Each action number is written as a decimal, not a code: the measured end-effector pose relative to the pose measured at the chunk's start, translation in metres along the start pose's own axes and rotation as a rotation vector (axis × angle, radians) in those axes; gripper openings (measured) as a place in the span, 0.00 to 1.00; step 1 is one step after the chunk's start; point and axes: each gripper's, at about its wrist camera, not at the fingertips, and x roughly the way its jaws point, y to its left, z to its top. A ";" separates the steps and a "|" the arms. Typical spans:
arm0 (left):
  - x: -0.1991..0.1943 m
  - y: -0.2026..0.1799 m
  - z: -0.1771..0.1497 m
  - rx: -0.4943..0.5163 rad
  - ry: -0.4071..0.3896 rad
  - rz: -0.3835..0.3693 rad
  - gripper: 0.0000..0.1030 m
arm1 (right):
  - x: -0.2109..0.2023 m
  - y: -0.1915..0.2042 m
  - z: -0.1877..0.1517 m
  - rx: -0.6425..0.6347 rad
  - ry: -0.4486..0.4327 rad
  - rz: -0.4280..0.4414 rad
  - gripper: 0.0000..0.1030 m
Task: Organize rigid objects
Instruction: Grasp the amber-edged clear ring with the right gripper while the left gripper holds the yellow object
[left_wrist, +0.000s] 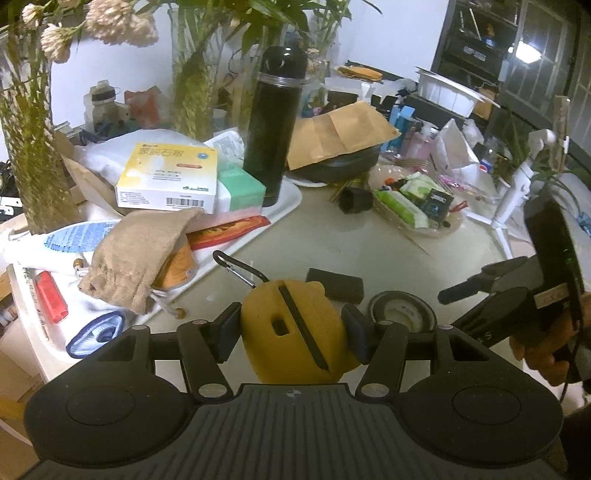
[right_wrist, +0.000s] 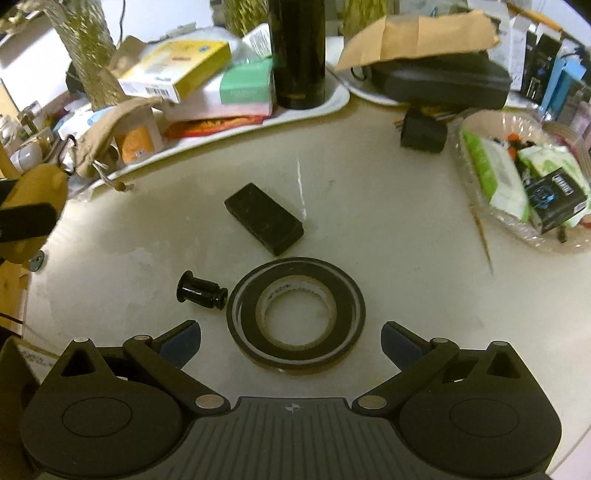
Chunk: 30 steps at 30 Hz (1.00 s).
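Left claw (left_wrist: 291, 332) gripped a yellow case (left_wrist: 295, 328) with a carabiner clip, its pads pressed on either flank so the case hung clear above the counter (right_wrist: 388, 229); right claw (right_wrist: 291, 341) stood wide apart and empty, hovering just over the tape roll (right_wrist: 295, 315), its jaws spread broadly enough to straddle the ring, which suggested the roll was the next item to be collected. Largest of the surroundings was the white tray (right_wrist: 332, 99) along the counter's far edge, already crowded with a black flask (left_wrist: 275, 122), a yellow box (left_wrist: 166, 177) and a beige pouch (left_wrist: 136, 258), probably the gathering place for loose things. Beyond it on the near counter lay the tape roll, flat on its side, then a black block (right_wrist: 264, 218) just behind it, and smallest, a black spool-shaped knob (right_wrist: 201, 291) on its side touching or nearly touching the roll's left rim. These three remained unsorted.
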 end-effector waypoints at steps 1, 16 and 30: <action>0.000 0.001 0.000 -0.006 0.001 0.000 0.55 | 0.003 0.000 0.001 0.002 0.009 -0.001 1.00; 0.000 0.002 -0.001 -0.010 0.007 -0.007 0.55 | 0.029 -0.004 0.013 0.041 0.066 -0.014 0.89; 0.001 -0.001 -0.001 -0.018 0.026 -0.045 0.55 | -0.012 0.001 0.004 0.028 -0.102 -0.025 0.89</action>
